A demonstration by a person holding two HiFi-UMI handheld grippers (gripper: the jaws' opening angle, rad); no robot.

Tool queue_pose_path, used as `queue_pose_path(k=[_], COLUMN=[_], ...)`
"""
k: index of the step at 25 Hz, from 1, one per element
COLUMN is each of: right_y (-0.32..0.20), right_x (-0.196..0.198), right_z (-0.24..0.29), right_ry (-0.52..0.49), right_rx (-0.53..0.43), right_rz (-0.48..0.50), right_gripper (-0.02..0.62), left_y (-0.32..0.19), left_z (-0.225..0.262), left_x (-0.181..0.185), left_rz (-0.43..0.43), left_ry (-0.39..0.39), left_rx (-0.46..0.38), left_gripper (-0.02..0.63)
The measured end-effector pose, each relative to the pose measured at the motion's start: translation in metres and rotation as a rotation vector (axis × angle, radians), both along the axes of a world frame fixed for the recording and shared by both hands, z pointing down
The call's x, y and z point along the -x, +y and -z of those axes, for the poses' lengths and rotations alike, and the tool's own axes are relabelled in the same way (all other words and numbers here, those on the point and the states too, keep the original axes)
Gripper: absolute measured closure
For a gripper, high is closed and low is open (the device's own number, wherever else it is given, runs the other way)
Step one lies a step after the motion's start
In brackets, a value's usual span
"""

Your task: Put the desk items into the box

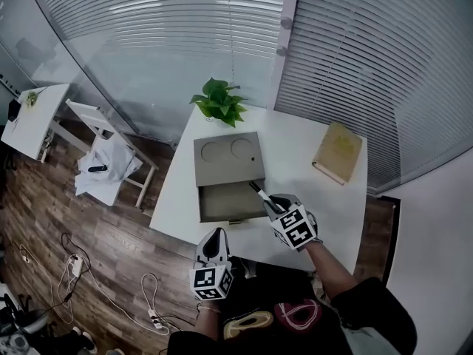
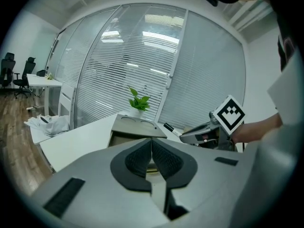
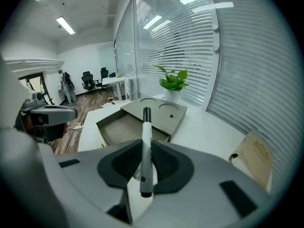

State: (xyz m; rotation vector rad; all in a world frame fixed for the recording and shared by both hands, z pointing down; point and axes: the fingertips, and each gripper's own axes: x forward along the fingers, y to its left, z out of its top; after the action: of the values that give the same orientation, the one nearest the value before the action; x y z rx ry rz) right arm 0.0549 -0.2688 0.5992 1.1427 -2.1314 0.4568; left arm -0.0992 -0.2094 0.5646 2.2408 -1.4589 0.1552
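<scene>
A grey box (image 1: 228,156) lies on the white table (image 1: 295,168), its drawer (image 1: 230,203) pulled out toward me and empty as far as I can see. My right gripper (image 1: 275,207) is shut on a white marker with a black cap (image 1: 260,195), held over the drawer's right front corner. In the right gripper view the marker (image 3: 147,127) sticks out between the pads, cap pointing at the box (image 3: 159,112). My left gripper (image 1: 215,237) hangs at the table's near edge, just short of the drawer, its pads (image 2: 142,156) together with nothing between them.
A potted plant (image 1: 219,100) stands at the table's far edge behind the box. A tan book (image 1: 338,151) lies at the right. Left of the table are a white chair with cloth draped on it (image 1: 107,165), cables on the wood floor (image 1: 81,272) and another desk (image 1: 33,117).
</scene>
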Motion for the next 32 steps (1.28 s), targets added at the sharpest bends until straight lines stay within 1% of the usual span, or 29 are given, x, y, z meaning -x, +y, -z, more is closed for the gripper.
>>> queue_pose_path(k=[6,9,13,24,27,32], right_y=[-0.003,-0.004,-0.007,-0.017,-0.020,-0.022], right_x=[0.031,0.046,0.063,0.097,0.103,0.110], right_z=[0.003,0.002,0.003,-0.011,-0.018,-0.029], right_ry=[0.003,0.017,0.018,0.059,0.067,0.082], right_rx=[-0.006,0.008,0.008,0.043,0.060,0.084], right_rz=[0.063,0.095,0.122,0.220,0.239,0.260], right_gripper=[0.522,0.522,0.522,0.522,0.522,0.522], left_y=[-0.001,-0.004,-0.006,-0.010,-0.010,-0.008], left_z=[0.000,0.000,0.001,-0.004,-0.006,-0.009], left_x=[0.012,0.019,0.032,0.063,0.068,0.081], left_rz=[0.001,0.003,0.015,0.081,0.091,0.123], left_ry=[0.003,0.000,0.008,0.007,0.015,0.007], left_rx=[0.001,-0.004,0.001,0.018,0.029,0.038], left_gripper=[0.588,0.588,0.588,0.588,0.588,0.588])
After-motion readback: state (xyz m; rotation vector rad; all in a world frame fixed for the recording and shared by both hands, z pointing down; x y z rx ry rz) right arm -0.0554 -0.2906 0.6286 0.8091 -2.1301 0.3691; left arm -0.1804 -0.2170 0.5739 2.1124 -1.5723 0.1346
